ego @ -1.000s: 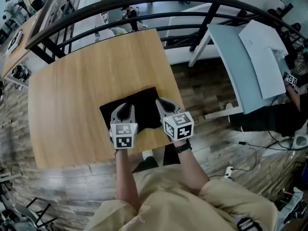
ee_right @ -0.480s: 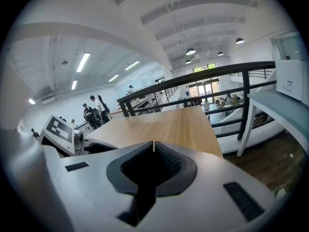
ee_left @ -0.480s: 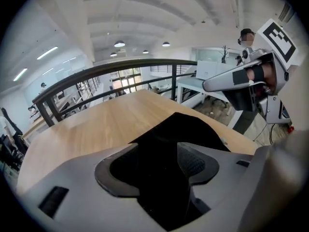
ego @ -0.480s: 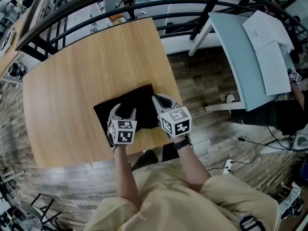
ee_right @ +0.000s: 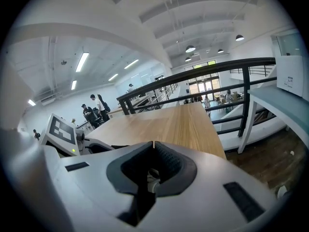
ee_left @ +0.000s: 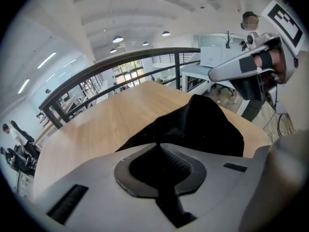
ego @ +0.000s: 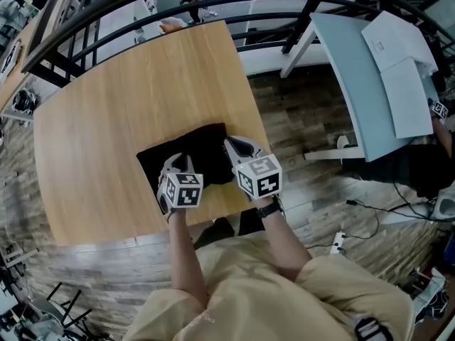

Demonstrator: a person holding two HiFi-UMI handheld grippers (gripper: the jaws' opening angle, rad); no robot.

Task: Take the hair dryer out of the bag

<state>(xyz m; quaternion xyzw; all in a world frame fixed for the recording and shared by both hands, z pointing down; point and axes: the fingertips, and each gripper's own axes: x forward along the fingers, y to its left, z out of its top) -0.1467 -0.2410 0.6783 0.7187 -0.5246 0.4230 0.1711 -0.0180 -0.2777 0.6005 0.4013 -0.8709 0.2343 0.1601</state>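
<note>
A black bag (ego: 202,148) lies bunched near the front edge of the wooden table (ego: 106,119); it rises to a peak in the left gripper view (ee_left: 203,124). The hair dryer is not visible. My left gripper (ego: 178,163) is tipped down onto the bag's near left part. Its jaws are closing, and black fabric runs pinched between them (ee_left: 158,144). My right gripper (ego: 231,146) sits at the bag's right edge with its jaws shut (ee_right: 153,141); I see no fabric between its tips. It hangs just above the bag's peak in the left gripper view (ee_left: 227,69).
A dark metal railing (ego: 178,6) curves behind the table. A light blue desk (ego: 362,84) with white papers (ego: 405,55) stands to the right, over plank flooring. The table's front edge runs just below both grippers. People (ee_right: 94,108) stand far off.
Both grippers have sunk toward the bag. The left one has tipped further down and now sits on the fabric at the near left.
</note>
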